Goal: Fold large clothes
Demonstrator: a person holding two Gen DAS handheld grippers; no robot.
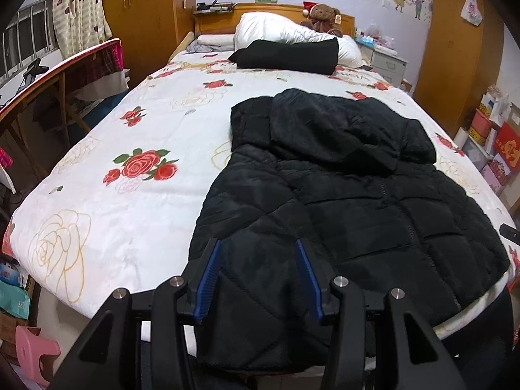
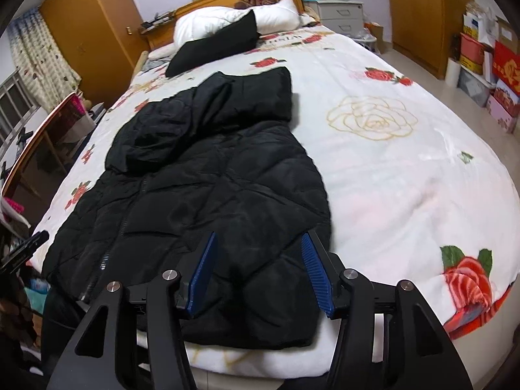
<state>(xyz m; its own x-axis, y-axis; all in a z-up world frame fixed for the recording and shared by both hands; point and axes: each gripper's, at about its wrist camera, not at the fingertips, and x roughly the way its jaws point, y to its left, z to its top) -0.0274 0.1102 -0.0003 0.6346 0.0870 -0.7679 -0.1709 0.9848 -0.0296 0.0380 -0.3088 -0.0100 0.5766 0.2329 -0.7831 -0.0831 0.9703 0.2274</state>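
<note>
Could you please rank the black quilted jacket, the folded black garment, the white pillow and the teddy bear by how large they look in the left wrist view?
1. black quilted jacket, nearest
2-3. white pillow and folded black garment, alike
4. teddy bear

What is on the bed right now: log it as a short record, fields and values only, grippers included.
garment: black quilted jacket, laid flat, hood toward the headboard, hem at the near bed edge
surface: floral bedspread
left gripper: open, above the jacket's hem, nothing pinched
right gripper: open, above the hem's other corner, nothing pinched
further up the bed: folded black garment leaning on a white pillow
by the headboard: teddy bear
fold status: not yet started
</note>
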